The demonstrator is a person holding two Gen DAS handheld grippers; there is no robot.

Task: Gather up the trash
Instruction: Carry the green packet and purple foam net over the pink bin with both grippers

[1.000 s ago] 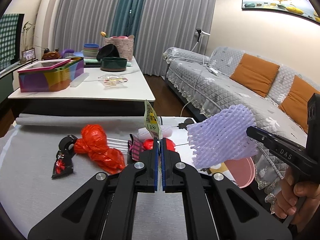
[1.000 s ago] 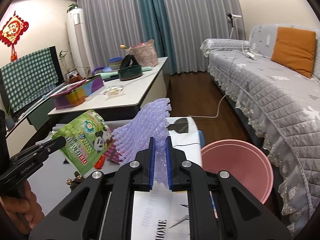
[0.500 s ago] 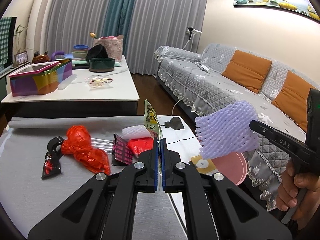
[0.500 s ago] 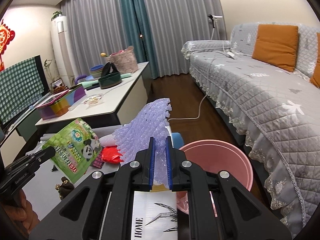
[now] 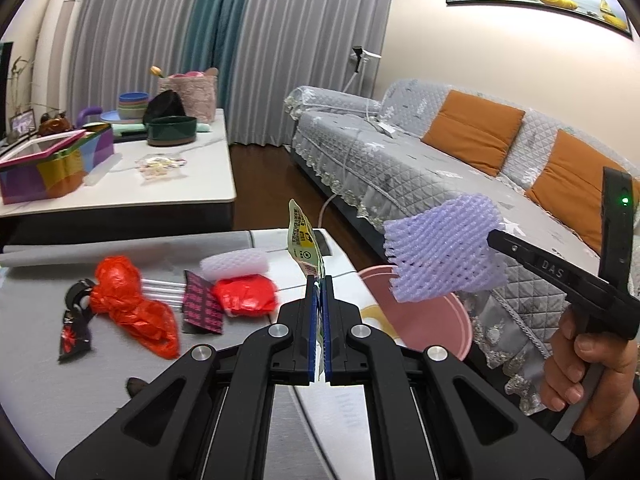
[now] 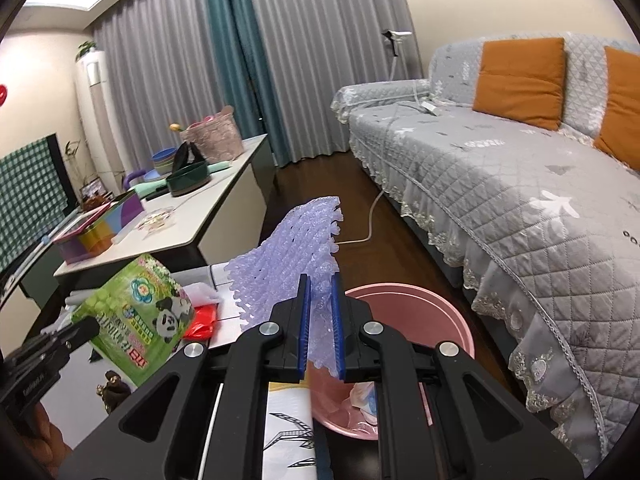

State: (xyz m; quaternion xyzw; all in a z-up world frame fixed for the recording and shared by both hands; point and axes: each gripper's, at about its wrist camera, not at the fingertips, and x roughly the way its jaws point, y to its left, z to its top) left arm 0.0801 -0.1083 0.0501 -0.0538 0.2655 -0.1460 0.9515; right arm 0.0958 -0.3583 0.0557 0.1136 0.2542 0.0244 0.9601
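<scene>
Since the earlier frames, both grippers have been carried to the right, so that the pink bin (image 6: 412,320) is now seen much closer beneath the right gripper (image 6: 320,320) and more of its mouth is shown in the left wrist view. A purple foam net (image 6: 296,252) is pinched between the jaws of the right gripper, which are closed onto its lower part, and it is held over the near rim of the bin, where some discarded scraps can be made out at the bottom. A green snack wrapper (image 6: 140,316) is pinched edge-on between the pressed-together jaws of the left gripper (image 5: 319,328) and is held upright above the right edge of the worktop (image 5: 36,380), just beside the bin. On the worktop further trash is left lying: a crumpled red plastic bag (image 5: 132,308), a small black and red packet (image 5: 74,334), a dark pink-patterned wrapper (image 5: 200,308), a red pouch (image 5: 244,294) and a white foam sleeve (image 5: 234,266). A grey quilted sofa (image 6: 520,184) is seen beyond the bin.
</scene>
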